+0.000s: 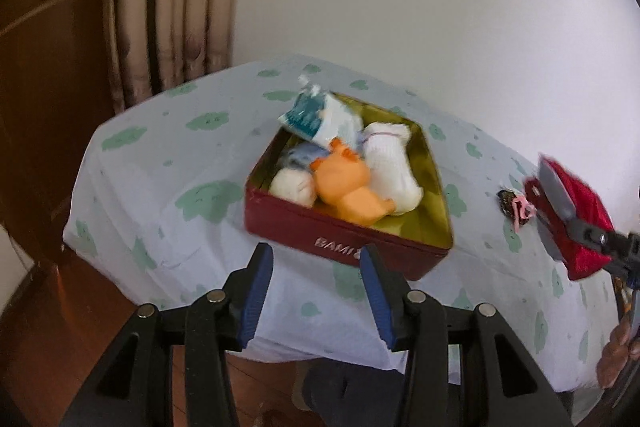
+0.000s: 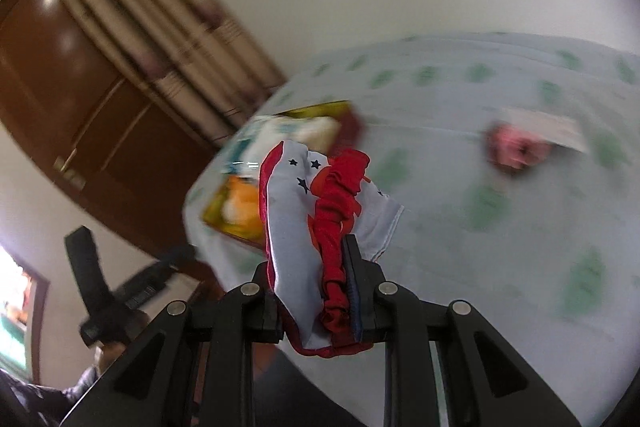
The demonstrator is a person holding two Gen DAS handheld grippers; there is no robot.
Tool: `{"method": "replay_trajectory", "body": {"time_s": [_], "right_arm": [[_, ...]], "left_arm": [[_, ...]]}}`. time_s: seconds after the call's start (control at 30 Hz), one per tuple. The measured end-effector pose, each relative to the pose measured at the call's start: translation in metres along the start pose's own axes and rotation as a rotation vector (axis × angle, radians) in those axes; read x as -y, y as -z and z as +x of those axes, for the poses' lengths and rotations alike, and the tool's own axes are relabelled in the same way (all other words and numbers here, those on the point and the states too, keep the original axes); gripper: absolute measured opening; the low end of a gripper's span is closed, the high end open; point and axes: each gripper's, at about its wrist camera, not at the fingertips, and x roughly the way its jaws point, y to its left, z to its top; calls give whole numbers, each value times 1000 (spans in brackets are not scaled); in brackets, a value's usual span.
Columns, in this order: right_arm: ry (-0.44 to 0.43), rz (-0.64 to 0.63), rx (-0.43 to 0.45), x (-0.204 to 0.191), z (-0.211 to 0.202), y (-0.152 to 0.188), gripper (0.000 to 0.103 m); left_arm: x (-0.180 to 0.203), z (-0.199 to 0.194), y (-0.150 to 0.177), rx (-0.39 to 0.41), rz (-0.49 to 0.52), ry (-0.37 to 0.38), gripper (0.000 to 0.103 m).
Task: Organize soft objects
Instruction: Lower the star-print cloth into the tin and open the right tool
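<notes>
Right gripper carrying a cloth pouch toward a partly filled tin.

The shallow red metal tin with a gold interior (image 1: 344, 243) sat on the green-flowered pale tablecloth (image 1: 160, 171) and already held five soft items: one orange plush toy (image 1: 346, 187), one white rolled sock (image 1: 390, 167), one white ball-shaped item (image 1: 291, 186), one blue-and-white packet (image 1: 316, 117) leaning over the far rim, and one bluish item, blurred, beneath it. The right gripper (image 2: 310, 267), to the right of the tin and above the cloth, pinched one red-and-white fabric pouch with dark stars (image 2: 320, 211) between its jaws. The left gripper (image 1: 316, 291) hovered before the tin's near wall, jaws spread and empty. One small dark-and-pink trinket (image 1: 514, 207) lay right of the tin. Judged from this, most items were stowed; the pouch and possibly the trinket remained.
</notes>
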Motion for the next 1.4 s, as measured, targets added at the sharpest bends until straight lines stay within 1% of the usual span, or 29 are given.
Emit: {"method": "replay_trajectory", "body": {"time_s": [0.03, 0.1, 0.17, 0.23, 0.33, 0.4, 0.53, 0.6, 0.67, 0.73, 0.8, 0.83, 0.87, 1.0, 1.07, 1.13, 1.17, 1.2, 1.23, 1.3, 1.37, 1.4], "right_arm": [[-17, -18, -13, -12, 14, -7, 21], [-17, -44, -34, -28, 36, -15, 21], [-16, -64, -58, -40, 60, -25, 21], [12, -97, -70, -51, 81, -33, 21], [26, -107, -96, -54, 106, -43, 22], [65, -122, -112, -54, 121, -46, 23], [107, -134, -131, -52, 140, -42, 24], [132, -163, -135, -54, 147, -38, 26], [157, -196, -139, -58, 149, -34, 33], [165, -214, -135, -61, 147, -30, 43], [147, -206, -118, -62, 140, -29, 72], [140, -199, -104, -62, 135, -29, 78], [137, -193, -84, -63, 128, -29, 82], [90, -191, -18, -64, 102, -33, 82], [83, -208, 16, -66, 91, -37, 80], [79, -219, 33, -68, 87, -41, 51], [72, -204, 25, -65, 88, -45, 28], [59, -179, 17, -62, 90, -48, 19], [49, -154, 12, -58, 92, -50, 19], [69, -114, -7, -50, 98, -50, 19], [19, -76, -31, -45, 104, -47, 19], [12, -69, -48, -45, 109, -44, 18]], "left_arm": [[-3, 1, -1, -7, -16, 3, 46], [-8, 1, -3, -9, -37, 21, 46], [-11, -1, -3, 1, -51, 21, 46], [-12, -3, -4, 9, -53, 27, 46], [-12, -2, -4, -2, -51, 33, 47], [-12, -1, -4, -14, -51, 42, 47], [-10, 2, -5, -25, -45, 57, 47], [-10, 2, -4, -28, -47, 61, 47], [-11, 4, -4, -39, -58, 67, 47], [-13, 6, -4, -53, -71, 74, 47], [-14, 7, -4, -59, -80, 78, 47], [-14, 7, -4, -59, -83, 78, 47], [-15, 7, -3, -58, -83, 76, 47], [-14, 9, -2, -70, -84, 78, 47], [-13, 10, -1, -79, -83, 82, 47], [-12, 11, 0, -86, -79, 81, 47], [-11, 11, 0, -89, -75, 80, 47], [-10, 12, 0, -91, -72, 79, 47], [-9, 12, 1, -94, -67, 78, 47], [-8, 13, 1, -100, -62, 77, 47], [-8, 14, 1, -104, -63, 78, 47], [-9, 14, 2, -108, -66, 80, 47]]}}
